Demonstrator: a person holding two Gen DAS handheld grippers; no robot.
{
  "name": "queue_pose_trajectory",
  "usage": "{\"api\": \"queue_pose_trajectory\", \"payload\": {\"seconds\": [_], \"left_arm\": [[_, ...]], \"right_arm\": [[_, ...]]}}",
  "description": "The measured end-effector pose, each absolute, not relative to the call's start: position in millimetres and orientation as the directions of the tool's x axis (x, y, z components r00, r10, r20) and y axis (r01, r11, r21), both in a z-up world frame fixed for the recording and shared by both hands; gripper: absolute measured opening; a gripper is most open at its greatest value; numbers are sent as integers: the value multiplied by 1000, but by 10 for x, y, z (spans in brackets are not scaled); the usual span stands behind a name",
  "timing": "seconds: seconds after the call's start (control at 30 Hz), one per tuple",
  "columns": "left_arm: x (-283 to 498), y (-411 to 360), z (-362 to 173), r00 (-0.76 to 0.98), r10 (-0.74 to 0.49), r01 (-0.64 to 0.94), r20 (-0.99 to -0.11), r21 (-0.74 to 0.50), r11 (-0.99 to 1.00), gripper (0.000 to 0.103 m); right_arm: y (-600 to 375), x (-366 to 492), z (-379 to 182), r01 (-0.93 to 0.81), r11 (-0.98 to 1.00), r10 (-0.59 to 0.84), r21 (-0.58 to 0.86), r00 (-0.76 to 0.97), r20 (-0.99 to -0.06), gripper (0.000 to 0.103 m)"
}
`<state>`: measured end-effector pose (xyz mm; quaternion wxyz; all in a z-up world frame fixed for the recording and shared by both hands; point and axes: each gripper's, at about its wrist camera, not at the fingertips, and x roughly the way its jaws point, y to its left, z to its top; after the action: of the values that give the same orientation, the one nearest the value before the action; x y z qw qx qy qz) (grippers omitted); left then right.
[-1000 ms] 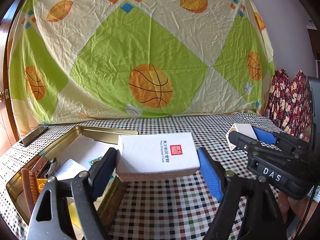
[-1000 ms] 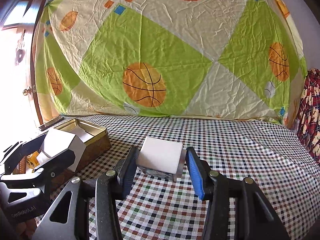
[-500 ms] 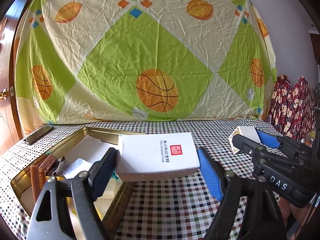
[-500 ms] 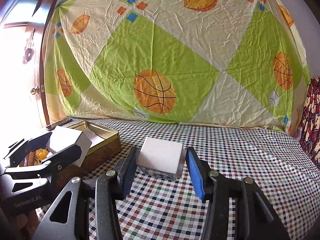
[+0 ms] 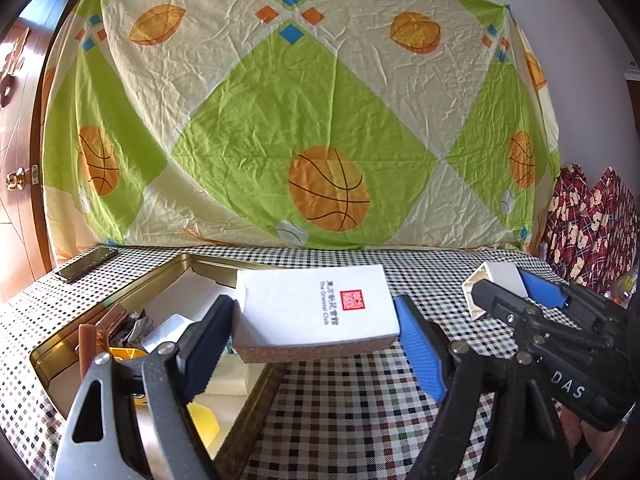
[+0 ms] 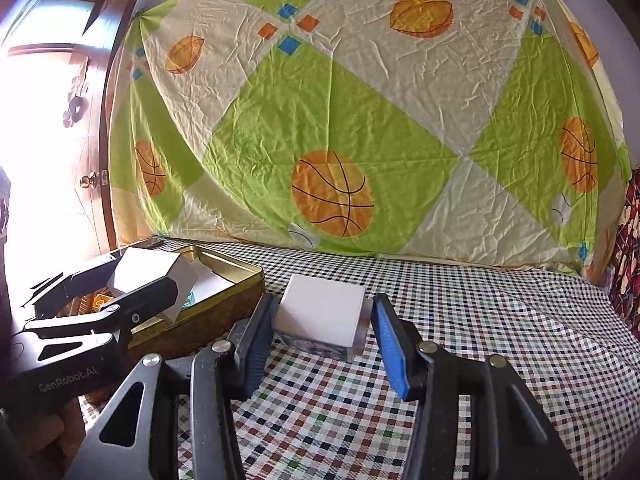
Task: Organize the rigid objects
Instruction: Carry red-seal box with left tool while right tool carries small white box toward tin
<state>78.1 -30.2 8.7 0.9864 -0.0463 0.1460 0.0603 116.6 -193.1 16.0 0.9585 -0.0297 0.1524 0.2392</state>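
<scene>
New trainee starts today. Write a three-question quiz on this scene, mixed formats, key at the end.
1. True or false: the left tongs hold a flat white box with a red seal.
2. Multiple choice: what do the right tongs hold? A) a phone B) a small white box C) a yellow block
3. Fill in: the open gold tin sits on a ____-patterned tablecloth.

Key: 1 true. 2 B, the small white box. 3 checked.
</scene>
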Motion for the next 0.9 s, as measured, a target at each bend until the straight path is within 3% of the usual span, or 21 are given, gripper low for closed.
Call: {"api": "queue_pose_trajectory", "payload": {"seconds": [0.9], "left_arm": [[632,-184,98,952,144,-168,-269,-71,983,81]], "right_arm": [[-1698,1103,164,-478,878,460,21,831,-312,51]]}}
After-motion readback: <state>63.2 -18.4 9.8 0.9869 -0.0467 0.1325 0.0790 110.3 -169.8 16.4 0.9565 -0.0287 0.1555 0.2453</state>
